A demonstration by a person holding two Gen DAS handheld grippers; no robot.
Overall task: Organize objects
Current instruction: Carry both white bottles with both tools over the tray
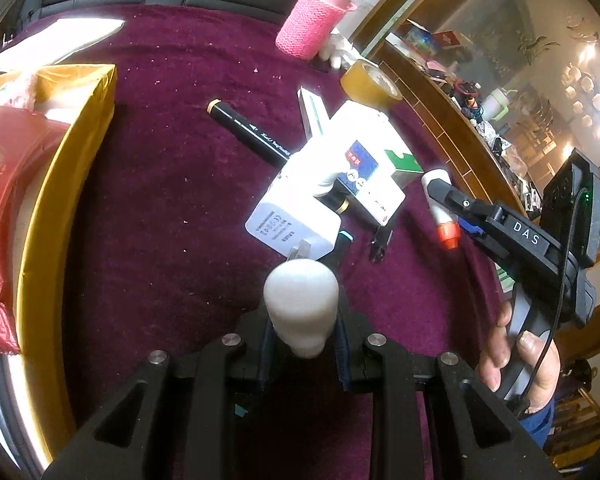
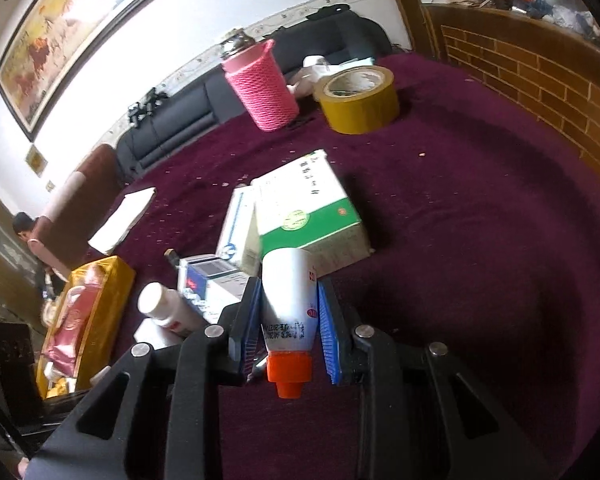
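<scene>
My left gripper [image 1: 302, 320] is shut on a small white bottle [image 1: 300, 304], held above the maroon cloth. My right gripper [image 2: 288, 320] is shut on a white tube with an orange cap [image 2: 288, 312]; it also shows in the left wrist view [image 1: 440, 208], right of the pile. The pile holds a white charger [image 1: 292, 220], a black marker [image 1: 248, 132], a blue-and-white box [image 1: 364, 176] and a green-and-white box [image 2: 308, 208]. The white bottle in my left gripper also shows in the right wrist view [image 2: 164, 308].
A gold box [image 1: 60, 184] with a red packet [image 1: 8, 184] stands at the left. A pink knitted bottle [image 2: 260, 84] and a yellow tape roll [image 2: 358, 100] stand at the back. A wooden brick-pattern wall [image 2: 540, 80] bounds the right side. White paper [image 2: 124, 216] lies far left.
</scene>
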